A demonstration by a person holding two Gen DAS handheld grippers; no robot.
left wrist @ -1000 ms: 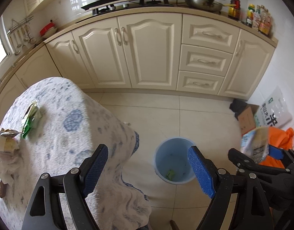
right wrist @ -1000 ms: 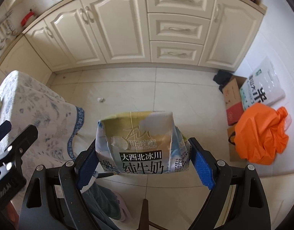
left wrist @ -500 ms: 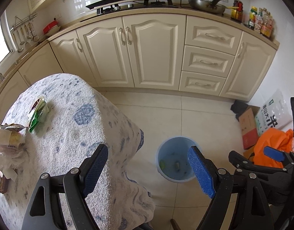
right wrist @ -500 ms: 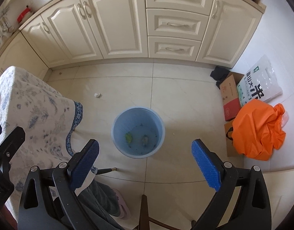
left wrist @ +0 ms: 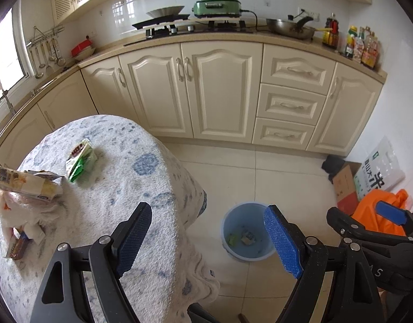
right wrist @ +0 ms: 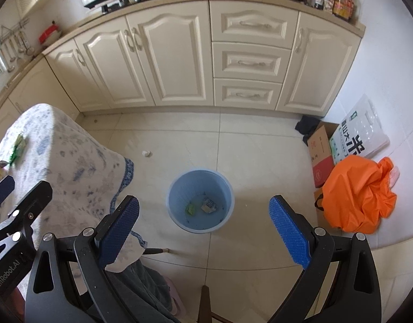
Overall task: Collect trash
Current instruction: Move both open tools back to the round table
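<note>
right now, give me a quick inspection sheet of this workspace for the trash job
surface: table under a blue-patterned white cloth; tiled floor.
job's things: blue bin on the floor with two scraps inside; green wrapper, yellow packet and crumpled tissue on the table.
clutter: small white scrap on the floor left of the bin.
grippers: left hand-held gripper open, empty; right hand-held gripper open, empty.
cables: black cord behind the green cooker.
surroundings: cream cabinets, orange bag, cardboard box.
</note>
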